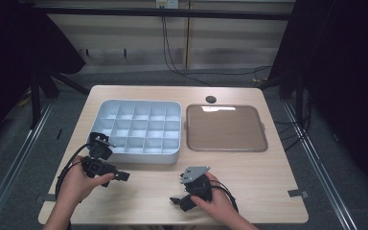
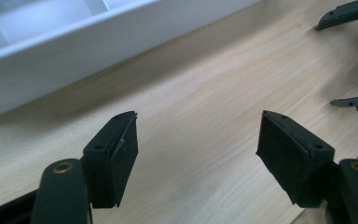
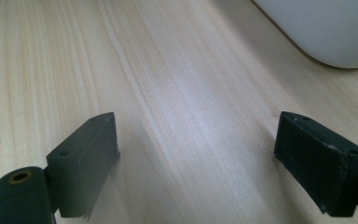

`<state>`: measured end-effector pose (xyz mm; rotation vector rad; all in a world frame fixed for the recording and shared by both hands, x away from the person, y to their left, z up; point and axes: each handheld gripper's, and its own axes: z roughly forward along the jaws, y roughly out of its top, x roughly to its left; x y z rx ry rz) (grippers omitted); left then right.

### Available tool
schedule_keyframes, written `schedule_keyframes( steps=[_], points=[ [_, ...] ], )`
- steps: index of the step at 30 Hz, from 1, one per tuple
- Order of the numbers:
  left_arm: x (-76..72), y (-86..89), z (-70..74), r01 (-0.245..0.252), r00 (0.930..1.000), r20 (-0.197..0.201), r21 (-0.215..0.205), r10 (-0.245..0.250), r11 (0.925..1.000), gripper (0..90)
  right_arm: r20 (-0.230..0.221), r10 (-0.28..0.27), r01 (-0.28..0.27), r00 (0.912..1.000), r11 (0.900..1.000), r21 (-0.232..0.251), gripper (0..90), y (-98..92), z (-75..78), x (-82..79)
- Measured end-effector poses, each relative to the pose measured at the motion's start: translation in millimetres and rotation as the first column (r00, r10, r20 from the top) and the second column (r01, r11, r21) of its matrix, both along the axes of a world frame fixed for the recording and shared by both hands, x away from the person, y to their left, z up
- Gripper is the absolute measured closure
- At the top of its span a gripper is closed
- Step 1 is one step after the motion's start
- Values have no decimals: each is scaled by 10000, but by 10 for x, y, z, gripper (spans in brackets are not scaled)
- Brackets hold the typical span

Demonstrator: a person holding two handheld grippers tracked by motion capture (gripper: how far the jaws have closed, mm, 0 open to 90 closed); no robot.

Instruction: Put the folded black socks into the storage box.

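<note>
A person's hands hold both grippers low over the near part of the wooden table (image 1: 249,167). My left gripper (image 1: 116,178) sits just in front of the white compartment tray (image 1: 139,129), pointing toward the table's middle. In the left gripper view its jaws (image 2: 198,135) stand wide apart over bare wood, with the tray wall (image 2: 51,56) at upper left. My right gripper (image 1: 177,197), near the front edge, points left toward the other one. Its jaws (image 3: 198,140) are open and hold nothing, and the tray's rounded corner (image 3: 326,32) lies beyond them.
A flat brown tray (image 1: 226,128) lies to the right of the white one. A small dark hole (image 1: 211,99) sits at the table's far edge. The right gripper's fingers (image 2: 342,14) show at the far right of the left gripper view. Cables trail from both grippers.
</note>
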<state>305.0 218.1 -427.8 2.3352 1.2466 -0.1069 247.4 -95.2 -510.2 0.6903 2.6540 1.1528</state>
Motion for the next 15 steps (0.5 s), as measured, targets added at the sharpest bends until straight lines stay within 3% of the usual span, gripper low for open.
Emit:
schedule_keyframes(
  steps=[12,15],
  points=[
    [-50,-46,-125,129,9995,299,-213,-122,9997,270,3,1,-1,10000,10000,-1,128,0,0,0],
    [-56,-62,-148,367,9986,380,-163,-360,9992,266,1,0,0,10000,10000,-1,128,0,0,0]
  ],
)
